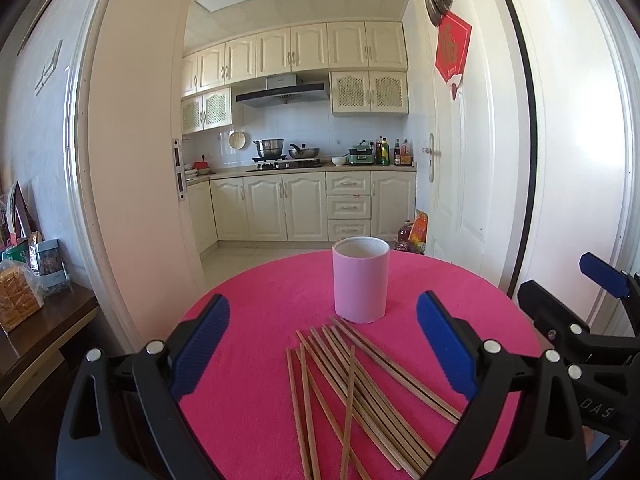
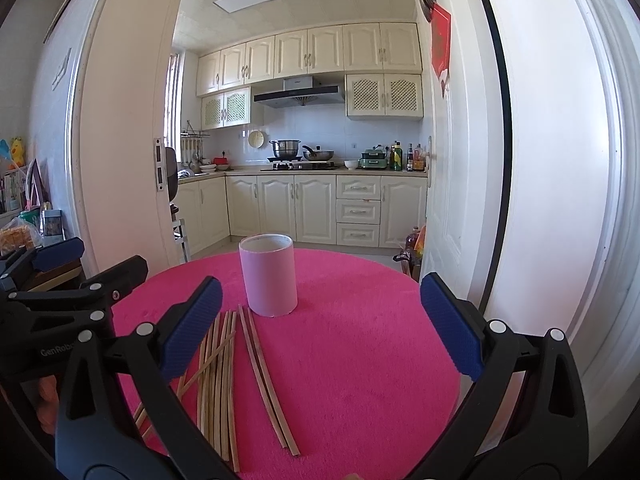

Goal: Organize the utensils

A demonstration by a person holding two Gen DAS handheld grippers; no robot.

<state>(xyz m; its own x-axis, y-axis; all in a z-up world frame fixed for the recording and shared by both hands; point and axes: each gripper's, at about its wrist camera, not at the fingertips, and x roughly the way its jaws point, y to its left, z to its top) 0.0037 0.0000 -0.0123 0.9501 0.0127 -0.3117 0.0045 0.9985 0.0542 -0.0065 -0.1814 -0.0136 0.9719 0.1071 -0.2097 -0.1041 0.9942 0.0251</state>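
A round table point(image 1: 460, 288) wears a fuzzy, hot-pink cloth with a soft felt-like nap. Near its far side stands a pale pink cup point(image 1: 361, 280) — a plain upright cylinder, matte, with a whitish inner wall and an open top. Just in front of the cup lies a loose scatter of chopsticks point(image 1: 352, 392): thin, straight wooden sticks in a light brown tone, mostly fanned side by side, a few crossing over the others. Their far ends come near the cup's base.

The left gripper point(image 1: 322, 344) hangs above the sticks with its ribbed blue pads point(image 1: 202, 346) spread wide, pinching nothing. The right gripper point(image 2: 320, 328) is likewise spread apart and empty, over bare cloth beside the sticks — black plastic arms, silver rivets.
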